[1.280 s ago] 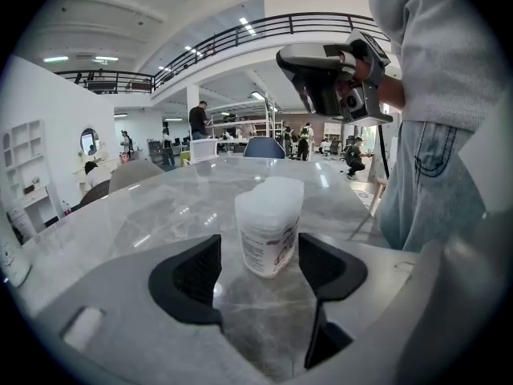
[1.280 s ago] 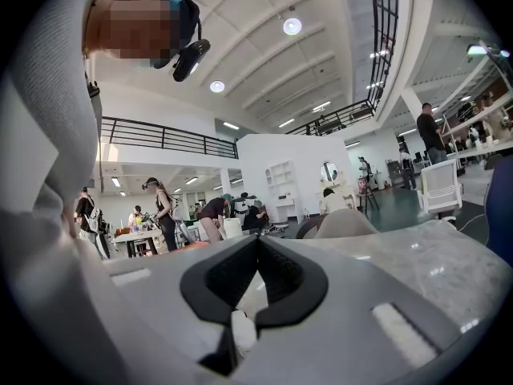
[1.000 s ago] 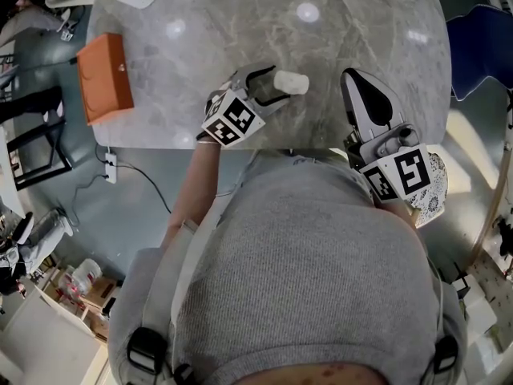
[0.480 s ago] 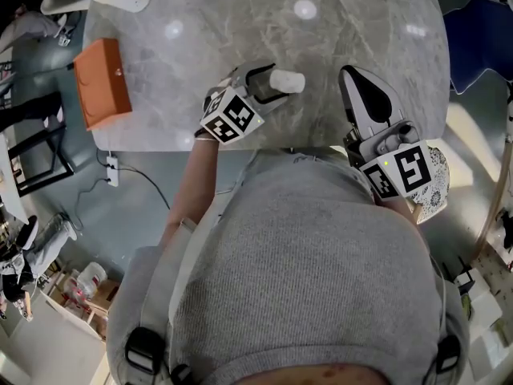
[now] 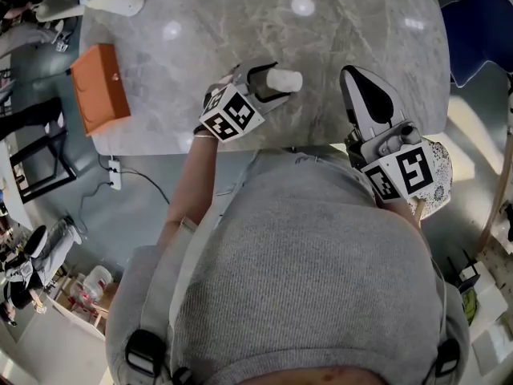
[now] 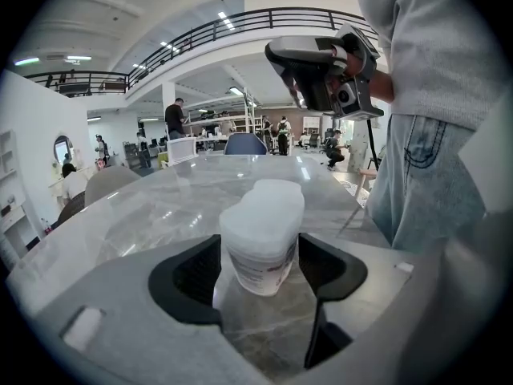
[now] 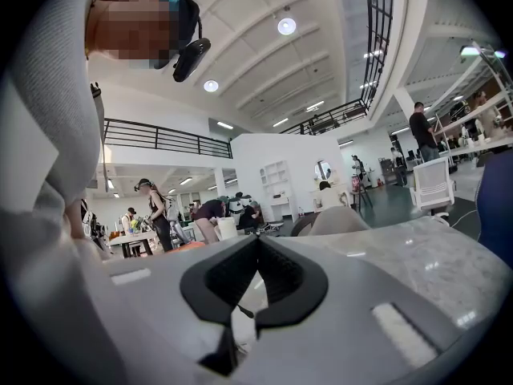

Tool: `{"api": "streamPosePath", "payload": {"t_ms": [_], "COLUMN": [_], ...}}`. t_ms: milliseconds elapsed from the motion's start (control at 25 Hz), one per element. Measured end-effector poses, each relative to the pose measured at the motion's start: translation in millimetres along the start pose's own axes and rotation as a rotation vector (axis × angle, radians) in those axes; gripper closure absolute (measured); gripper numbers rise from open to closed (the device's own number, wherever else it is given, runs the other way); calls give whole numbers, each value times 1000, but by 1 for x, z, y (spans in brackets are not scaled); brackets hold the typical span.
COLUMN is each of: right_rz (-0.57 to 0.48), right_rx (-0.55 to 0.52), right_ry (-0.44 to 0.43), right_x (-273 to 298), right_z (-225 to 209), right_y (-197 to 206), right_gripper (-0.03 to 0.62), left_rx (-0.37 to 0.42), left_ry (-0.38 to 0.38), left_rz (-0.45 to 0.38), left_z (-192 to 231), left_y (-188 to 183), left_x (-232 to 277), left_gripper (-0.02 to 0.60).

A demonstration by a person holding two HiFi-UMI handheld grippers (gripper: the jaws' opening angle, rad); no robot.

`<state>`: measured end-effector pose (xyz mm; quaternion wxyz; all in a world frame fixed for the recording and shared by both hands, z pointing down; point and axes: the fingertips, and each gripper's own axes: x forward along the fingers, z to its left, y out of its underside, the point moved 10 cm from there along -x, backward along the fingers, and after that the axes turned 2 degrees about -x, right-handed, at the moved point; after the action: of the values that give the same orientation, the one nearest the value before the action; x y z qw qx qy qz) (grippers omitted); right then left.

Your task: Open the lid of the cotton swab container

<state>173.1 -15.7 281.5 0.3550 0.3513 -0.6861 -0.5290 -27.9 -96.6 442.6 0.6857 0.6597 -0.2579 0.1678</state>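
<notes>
Near the front edge of the table [image 5: 240, 22], the cotton swab container [image 5: 287, 79] stands with its lid [image 6: 272, 195] still on, clasped by the left gripper [image 5: 268, 83]; the right gripper [image 5: 354, 76] hovers nearby, jaws together and empty, so opening remains

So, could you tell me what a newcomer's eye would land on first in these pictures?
The white translucent plastic cotton swab container, lid on, sits toward the near edge of the grey marble table, clasped by the left gripper. The orange box lies at the table's left edge, and the right gripper, fingers shut, hovers at the right.
</notes>
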Motion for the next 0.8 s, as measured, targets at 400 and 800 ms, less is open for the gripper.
{"api": "streamPosePath", "payload": {"t_ms": [400,800], "right_rz": [0,9], "right_rx": [5,7], "right_ry": [29,56], "right_x": [-9,-15], "right_z": [-3,-4], "right_y": [2,3], "right_gripper": [595,595], "left_rx": [34,41], "left_ry": [29,78], "left_rz": [-8,-16], "left_z": [2,4], "left_y": [-4,-8], "left_x": [8,16], "left_gripper": [273,272]}}
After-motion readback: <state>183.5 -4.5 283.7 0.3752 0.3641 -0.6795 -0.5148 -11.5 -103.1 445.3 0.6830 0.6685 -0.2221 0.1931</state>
